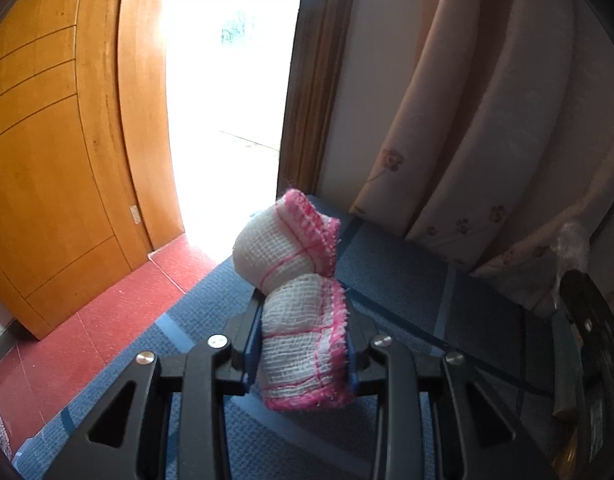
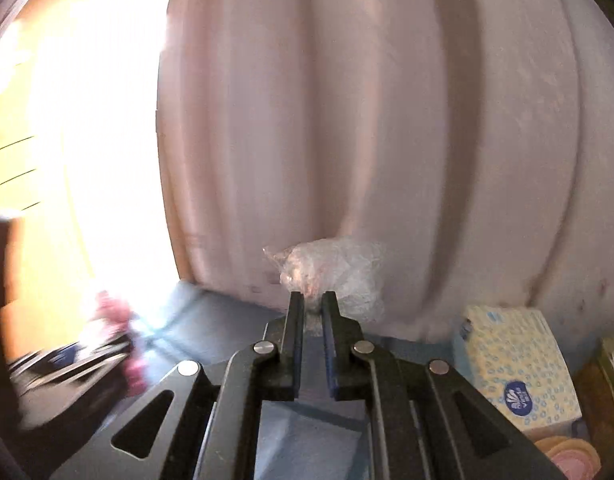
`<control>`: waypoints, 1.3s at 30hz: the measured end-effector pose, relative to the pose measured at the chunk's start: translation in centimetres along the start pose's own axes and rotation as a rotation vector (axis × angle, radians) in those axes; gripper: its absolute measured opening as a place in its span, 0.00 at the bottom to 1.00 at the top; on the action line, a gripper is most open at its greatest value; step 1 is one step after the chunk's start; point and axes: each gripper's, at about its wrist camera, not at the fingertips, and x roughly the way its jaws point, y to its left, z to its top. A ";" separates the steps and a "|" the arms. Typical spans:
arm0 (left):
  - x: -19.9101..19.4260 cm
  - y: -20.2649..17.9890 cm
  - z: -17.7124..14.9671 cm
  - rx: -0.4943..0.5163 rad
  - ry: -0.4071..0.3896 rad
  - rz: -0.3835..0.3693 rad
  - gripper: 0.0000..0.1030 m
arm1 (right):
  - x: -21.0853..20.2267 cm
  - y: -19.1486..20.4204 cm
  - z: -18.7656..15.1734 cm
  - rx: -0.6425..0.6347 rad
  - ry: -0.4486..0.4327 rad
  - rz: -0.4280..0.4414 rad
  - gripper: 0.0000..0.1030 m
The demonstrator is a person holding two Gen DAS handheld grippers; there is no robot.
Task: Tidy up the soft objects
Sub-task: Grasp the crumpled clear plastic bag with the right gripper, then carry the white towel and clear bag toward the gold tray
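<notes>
Left gripper [image 1: 299,344] clamps a soft, limp cloth [image 1: 303,320] mid-fold; right gripper [image 2: 310,312] pinches a light, crushable plastic bag [image 2: 335,268] at its neck.

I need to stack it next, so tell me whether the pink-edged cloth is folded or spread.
Folded. The pink-edged cloth is a thick bundle doubled over itself, pinched between the left gripper's jaws, its pink hems stacked.

A white gauze cloth [image 1: 303,320] with pink stitched edging and thin pink grid lines is seen rolled into a bundle, its upper end bent over toward the left, raised above the blue surface in the near centre. A crumpled clear plastic bag [image 2: 335,272] is seen bunched at its neck, lifted before the pale curtain folds.
</notes>
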 end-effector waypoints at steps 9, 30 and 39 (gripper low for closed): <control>0.1 -1.4 -0.2 0.075 0.022 -0.059 0.31 | -4.1 -3.3 -1.2 0.055 -0.012 0.066 0.10; -7.1 -4.0 -4.1 0.253 -0.261 -0.077 0.31 | -4.9 -0.9 -1.4 0.047 -0.037 -0.014 0.10; -7.6 -3.2 -4.5 0.187 -0.252 -0.096 0.31 | -5.9 -0.8 -1.7 0.040 -0.046 -0.032 0.10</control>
